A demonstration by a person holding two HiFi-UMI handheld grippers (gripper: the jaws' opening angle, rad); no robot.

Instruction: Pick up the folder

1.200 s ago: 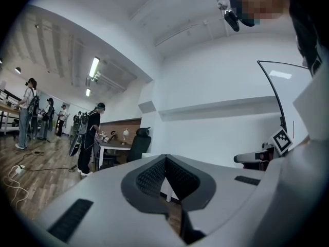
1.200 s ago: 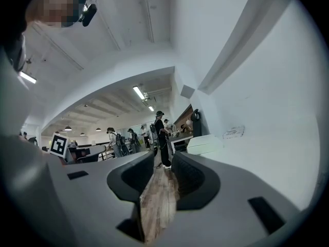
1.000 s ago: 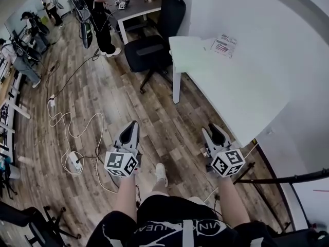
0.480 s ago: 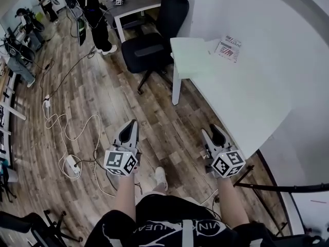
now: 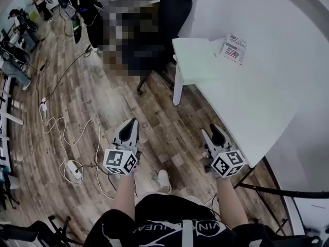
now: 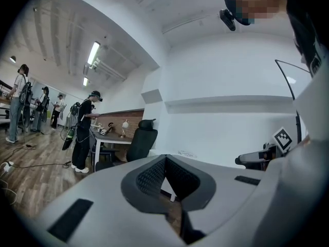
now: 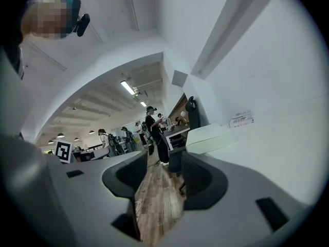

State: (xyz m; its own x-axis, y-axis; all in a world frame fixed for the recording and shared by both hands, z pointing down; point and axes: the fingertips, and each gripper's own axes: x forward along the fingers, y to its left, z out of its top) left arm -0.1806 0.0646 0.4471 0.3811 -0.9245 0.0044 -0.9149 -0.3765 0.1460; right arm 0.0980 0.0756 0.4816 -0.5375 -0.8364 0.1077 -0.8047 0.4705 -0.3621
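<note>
The pale green folder (image 5: 197, 60) lies flat on the far corner of the white table (image 5: 252, 107), near a printed leaflet (image 5: 234, 49). The left gripper (image 5: 133, 123) is closed on nothing. The right gripper (image 5: 212, 130) has just been opening and is half apart and empty, well apart from the folder

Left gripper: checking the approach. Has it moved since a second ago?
Yes, the left gripper has advanced past the floor power strip, toward the white table.

Colours as noted
The folder (image 5: 198, 60) was pale green, table (image 5: 257, 102) white; floor (image 5: 164, 122) brown wood-grain planks; chair (image 5: 175, 9) black; left gripper (image 5: 134, 122) and right gripper (image 5: 209, 130) grey, cubes bore black-and-white squares
</note>
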